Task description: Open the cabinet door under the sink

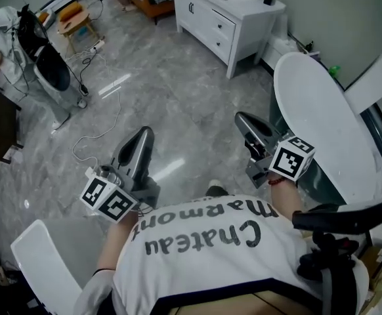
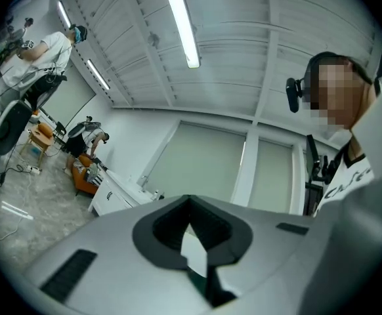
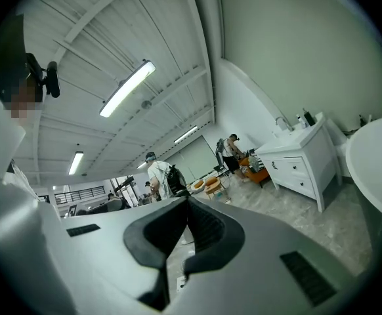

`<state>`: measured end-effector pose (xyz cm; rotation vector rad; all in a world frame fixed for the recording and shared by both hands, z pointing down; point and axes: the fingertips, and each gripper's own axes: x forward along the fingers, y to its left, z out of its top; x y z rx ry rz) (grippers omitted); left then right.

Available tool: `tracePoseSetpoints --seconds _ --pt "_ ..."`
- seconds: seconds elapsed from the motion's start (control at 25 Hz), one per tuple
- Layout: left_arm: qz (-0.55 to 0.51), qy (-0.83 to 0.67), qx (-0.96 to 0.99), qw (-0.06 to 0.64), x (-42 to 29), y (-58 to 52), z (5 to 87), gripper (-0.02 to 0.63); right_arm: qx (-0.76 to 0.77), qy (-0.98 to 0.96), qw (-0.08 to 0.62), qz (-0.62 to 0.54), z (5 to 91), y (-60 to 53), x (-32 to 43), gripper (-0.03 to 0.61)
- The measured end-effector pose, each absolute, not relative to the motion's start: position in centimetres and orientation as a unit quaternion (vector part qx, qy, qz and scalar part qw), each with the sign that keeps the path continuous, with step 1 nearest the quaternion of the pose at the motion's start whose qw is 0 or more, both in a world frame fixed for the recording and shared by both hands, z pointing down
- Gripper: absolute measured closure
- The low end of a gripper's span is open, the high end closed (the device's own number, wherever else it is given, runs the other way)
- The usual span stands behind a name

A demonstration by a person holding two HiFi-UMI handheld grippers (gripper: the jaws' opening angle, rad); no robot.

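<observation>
Left gripper (image 1: 142,140) and right gripper (image 1: 245,122) are both closed tight on nothing, well apart from the white cabinet (image 1: 211,20) at the floor's far edge. Jaws kept closed could glance off its door (image 1: 191,8) handle, and the loose cable (image 1: 109,120) might snag a foot.

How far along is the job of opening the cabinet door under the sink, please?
Done: nothing; the cabinet door looks shut. In hand: left claw and right claw are both shut, empty, and well short of it across the floor. Left: approach, grip the door, pull it open.
</observation>
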<state>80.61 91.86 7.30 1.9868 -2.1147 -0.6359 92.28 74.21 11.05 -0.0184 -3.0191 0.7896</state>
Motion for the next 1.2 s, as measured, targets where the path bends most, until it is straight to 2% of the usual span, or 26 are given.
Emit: tracePoseSetpoints --seconds 0.44,0.76,0.92,1.2 --pt "-0.218 -0.730 0.645 0.061 70.7 85.2 10.0 0.606 -0.041 -0.976 0.019 0.214 14.4 66.7 80.7 0.569" --pt "-0.237 -0.741 0.626 0.048 61.4 72.2 5.7 0.606 -0.066 -0.984 0.003 0.168 8.2 52.9 71.4 0.569" --pt "-0.226 -0.746 0.625 0.055 58.9 67.6 6.3 0.606 -0.061 -0.982 0.006 0.178 8.8 47.8 68.9 0.569" --pt "-0.234 -0.754 0.612 0.053 57.1 65.9 8.0 0.606 -0.076 -0.979 0.011 0.188 11.3 46.1 67.3 0.569"
